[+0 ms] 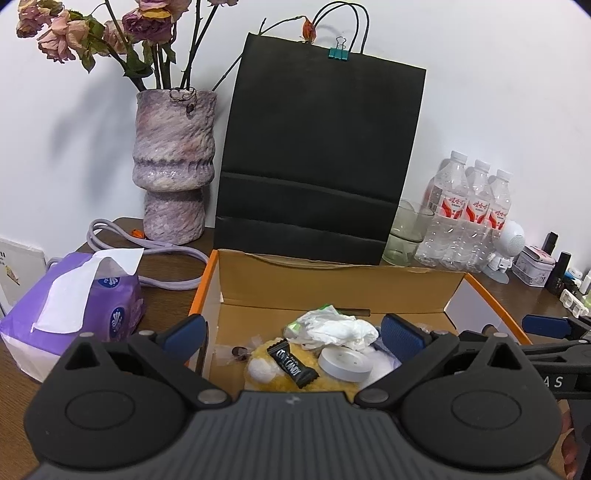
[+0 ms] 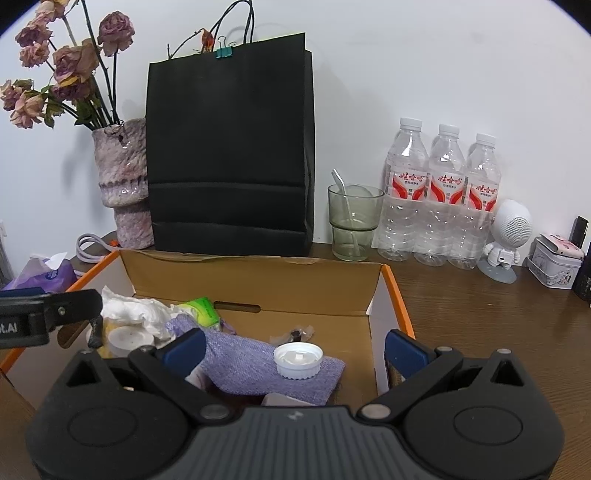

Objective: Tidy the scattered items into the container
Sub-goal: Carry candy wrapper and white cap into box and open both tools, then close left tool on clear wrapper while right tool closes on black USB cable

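Both grippers are held over the cardboard box (image 2: 255,284), jaws spread and nothing grasped: left gripper (image 1: 293,334), right gripper (image 2: 295,349). Inside the box, a white bottle cap (image 2: 298,360) is seen resting on a purple cloth (image 2: 251,360); to the left, crumpled tissue (image 1: 336,328), a black candy wrapper (image 1: 291,363) and a white disc (image 1: 344,363) are piled on a yellow plush (image 1: 266,369). Behind the box a black paper bag (image 2: 229,147) is stood upright.

i see both fisheye views evenly lit and fairly sharp, with soft shadows of the dried roses (image 1: 110,29) on the white wall (image 1: 480,92), glints on the water bottles (image 2: 439,192), and bowed, dark-vignetted corners.
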`<state>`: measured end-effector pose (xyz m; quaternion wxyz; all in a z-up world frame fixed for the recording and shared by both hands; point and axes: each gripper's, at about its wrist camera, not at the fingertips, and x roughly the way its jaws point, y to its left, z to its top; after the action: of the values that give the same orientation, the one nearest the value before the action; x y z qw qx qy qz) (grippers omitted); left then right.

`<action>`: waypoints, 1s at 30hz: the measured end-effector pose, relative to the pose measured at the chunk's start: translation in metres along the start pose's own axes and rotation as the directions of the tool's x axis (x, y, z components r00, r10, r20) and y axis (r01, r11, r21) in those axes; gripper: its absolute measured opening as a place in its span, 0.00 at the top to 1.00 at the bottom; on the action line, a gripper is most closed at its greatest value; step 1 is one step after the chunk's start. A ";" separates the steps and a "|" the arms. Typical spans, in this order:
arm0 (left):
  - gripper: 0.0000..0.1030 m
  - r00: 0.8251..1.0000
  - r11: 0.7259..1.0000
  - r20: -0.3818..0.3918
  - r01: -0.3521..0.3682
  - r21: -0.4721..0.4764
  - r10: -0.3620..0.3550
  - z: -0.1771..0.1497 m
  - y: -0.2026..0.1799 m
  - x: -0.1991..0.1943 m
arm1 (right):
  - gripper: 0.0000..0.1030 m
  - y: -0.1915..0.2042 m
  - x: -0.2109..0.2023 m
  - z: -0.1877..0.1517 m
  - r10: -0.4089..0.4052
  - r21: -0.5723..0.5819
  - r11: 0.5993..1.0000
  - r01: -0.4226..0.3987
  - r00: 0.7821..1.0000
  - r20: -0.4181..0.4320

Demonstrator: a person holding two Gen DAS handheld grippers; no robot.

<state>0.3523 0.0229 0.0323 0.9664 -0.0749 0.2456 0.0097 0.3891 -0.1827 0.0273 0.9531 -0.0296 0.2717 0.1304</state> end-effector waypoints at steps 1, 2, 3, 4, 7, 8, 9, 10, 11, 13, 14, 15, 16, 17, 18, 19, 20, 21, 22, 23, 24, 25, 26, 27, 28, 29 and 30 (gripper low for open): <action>0.00 1.000 1.000 0.001 0.002 0.000 -0.002 0.000 0.000 -0.001 | 0.00 0.000 -0.001 0.000 0.000 0.000 1.000 0.000 1.000 0.000; 0.00 1.000 1.000 0.002 0.003 0.000 -0.003 0.000 -0.001 -0.003 | 0.00 -0.001 -0.002 0.000 -0.001 0.000 1.000 0.001 1.000 0.000; 0.00 1.000 1.000 0.004 0.004 -0.002 -0.004 0.000 -0.001 -0.005 | 0.00 -0.001 -0.004 -0.001 -0.001 0.000 1.000 0.001 1.000 0.001; 0.00 1.000 1.000 0.006 0.005 -0.004 -0.005 -0.001 -0.001 -0.007 | 0.00 -0.002 -0.006 -0.001 -0.003 0.002 1.000 0.003 1.000 0.003; 0.00 1.000 1.000 0.012 0.006 -0.010 -0.006 -0.004 0.000 -0.015 | 0.00 -0.004 -0.015 -0.003 -0.004 0.006 1.000 0.004 1.000 0.011; 0.00 1.000 1.000 0.015 0.008 -0.008 -0.008 -0.005 -0.001 -0.019 | 0.00 -0.005 -0.018 -0.005 -0.004 0.004 1.000 0.004 1.000 0.013; 0.00 1.000 1.000 0.017 0.010 -0.003 -0.010 -0.007 -0.001 -0.022 | 0.00 -0.006 -0.022 -0.007 -0.007 0.000 1.000 0.007 1.000 0.015; 0.00 1.000 1.000 0.018 0.012 0.003 -0.012 -0.008 -0.002 -0.026 | 0.00 -0.006 -0.026 -0.009 -0.011 -0.005 1.000 0.011 1.000 0.016; 0.00 1.000 1.000 0.019 0.014 0.009 -0.014 -0.011 -0.002 -0.030 | 0.00 -0.006 -0.030 -0.011 -0.014 -0.010 1.000 0.014 1.000 0.017; 0.00 1.000 1.000 0.014 0.015 0.018 -0.015 -0.015 -0.003 -0.036 | 0.00 -0.007 -0.039 -0.016 -0.018 -0.015 1.000 0.018 1.000 0.019; 0.00 1.000 1.000 0.011 0.016 0.021 -0.016 -0.017 -0.003 -0.039 | 0.00 -0.007 -0.043 -0.019 -0.018 -0.017 1.000 0.018 1.000 0.017; 0.00 1.000 1.000 0.008 0.016 0.025 -0.016 -0.020 -0.003 -0.042 | 0.00 -0.008 -0.047 -0.023 -0.017 -0.020 1.000 0.017 1.000 0.014; 0.00 1.000 0.999 0.003 0.015 0.028 -0.015 -0.022 -0.003 -0.045 | 0.00 -0.007 -0.051 -0.026 -0.015 -0.024 1.000 0.016 1.000 0.011; 0.00 1.000 0.999 -0.002 0.013 0.032 -0.013 -0.025 -0.003 -0.047 | 0.00 -0.006 -0.055 -0.029 -0.015 -0.028 0.999 0.015 1.000 0.008; 0.00 1.000 0.999 -0.007 0.013 0.034 -0.012 -0.028 -0.003 -0.050 | 0.00 -0.005 -0.058 -0.032 -0.015 -0.033 0.999 0.015 1.000 0.005; 0.00 1.000 0.999 -0.013 0.013 0.035 -0.012 -0.032 -0.002 -0.053 | 0.00 -0.003 -0.061 -0.035 -0.016 -0.038 0.999 0.016 1.000 0.001; 0.00 1.000 0.999 -0.019 0.014 0.037 -0.014 -0.035 -0.002 -0.057 | 0.00 -0.001 -0.065 -0.039 -0.015 -0.042 0.999 0.014 1.000 -0.002; 0.00 1.000 0.999 -0.024 0.016 0.038 -0.015 -0.038 -0.001 -0.060 | 0.00 0.001 -0.069 -0.042 -0.011 -0.046 0.999 0.011 1.000 -0.005; 0.00 0.999 0.999 -0.029 0.017 0.040 -0.016 -0.041 0.000 -0.063 | 0.00 0.004 -0.074 -0.046 -0.005 -0.052 0.999 0.005 1.000 -0.008; 0.00 0.999 0.999 -0.033 0.017 0.042 -0.016 -0.045 0.000 -0.066 | 0.00 0.007 -0.077 -0.050 0.000 -0.057 0.998 -0.001 1.000 -0.010; 0.00 0.999 0.999 -0.037 0.017 0.045 -0.015 -0.048 0.001 -0.069 | 0.00 0.011 -0.081 -0.054 0.006 -0.060 0.998 -0.007 1.000 -0.011; 0.00 0.999 0.999 -0.042 0.016 0.046 -0.014 -0.052 0.002 -0.072 | 0.00 0.014 -0.084 -0.057 0.013 -0.063 0.998 -0.014 1.000 -0.015; 0.00 0.999 0.999 -0.048 0.015 0.046 -0.013 -0.055 0.004 -0.074 | 0.00 0.017 -0.086 -0.061 0.020 -0.067 0.998 -0.022 1.000 -0.021; 0.00 0.999 0.999 -0.053 0.013 0.045 -0.010 -0.058 0.006 -0.077 | 0.00 0.021 -0.087 -0.065 0.028 -0.072 0.997 -0.029 0.999 -0.027; 0.00 0.998 0.999 -0.058 0.010 0.043 -0.008 -0.061 0.008 -0.080 | 0.00 0.026 -0.087 -0.070 0.034 -0.077 0.996 -0.037 0.999 -0.036; 0.00 0.998 0.999 -0.061 0.007 0.040 -0.004 -0.065 0.010 -0.082 | 0.00 0.030 -0.087 -0.074 0.042 -0.081 0.996 -0.045 0.998 -0.046; 0.00 0.998 0.999 -0.065 0.003 0.035 -0.001 -0.068 0.013 -0.084 | 0.00 0.034 -0.087 -0.078 0.053 -0.082 0.995 -0.058 0.997 -0.055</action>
<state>0.2450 0.0274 0.0113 0.9592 -0.0584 0.2768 0.0018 0.2692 -0.1803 0.0075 0.9395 -0.0654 0.2916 0.1673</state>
